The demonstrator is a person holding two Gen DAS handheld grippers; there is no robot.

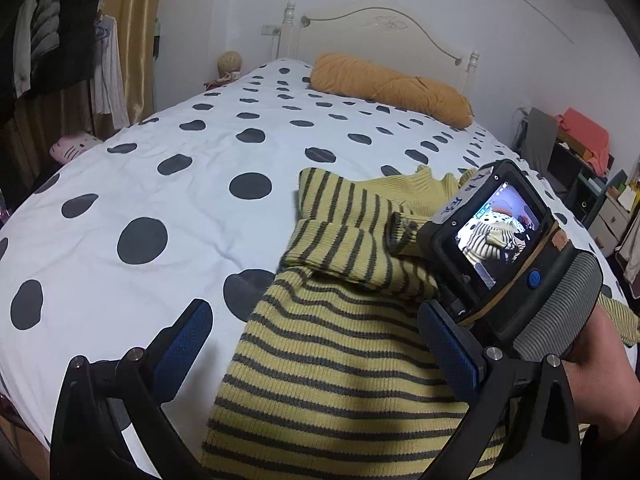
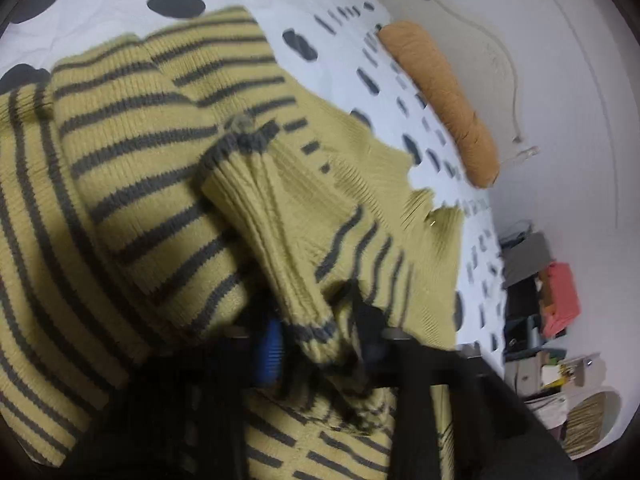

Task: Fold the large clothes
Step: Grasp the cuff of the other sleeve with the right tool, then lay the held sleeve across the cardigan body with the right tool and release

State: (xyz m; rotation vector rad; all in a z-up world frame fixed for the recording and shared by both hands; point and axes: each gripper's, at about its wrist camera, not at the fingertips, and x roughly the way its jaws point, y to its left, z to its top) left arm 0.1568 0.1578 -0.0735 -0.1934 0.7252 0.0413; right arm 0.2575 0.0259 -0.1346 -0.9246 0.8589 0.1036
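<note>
Soft, even indoor light fills both views, bright on the white polka-dot duvet (image 1: pixel 168 168) and dim toward the black vignetted corners. The left wrist view is sharp; its fisheye lens bows the headboard (image 1: pixel 384 36) and bed edges. A broad shadow darkens the striped yellow sweater (image 1: pixel 328 360) low in that frame. The right wrist view is smeared with motion blur, the sweater's cuff (image 2: pixel 312 332) and the duvet's dots streaked, and the foreground nearly black.

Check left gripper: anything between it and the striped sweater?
Nothing visible. The left gripper is open right over the striped sweater, with no object between them. The right gripper, beside it to the right, is shut on the sweater's sleeve, not blocking the body. The orange pillow lies far off by the headboard.
</note>
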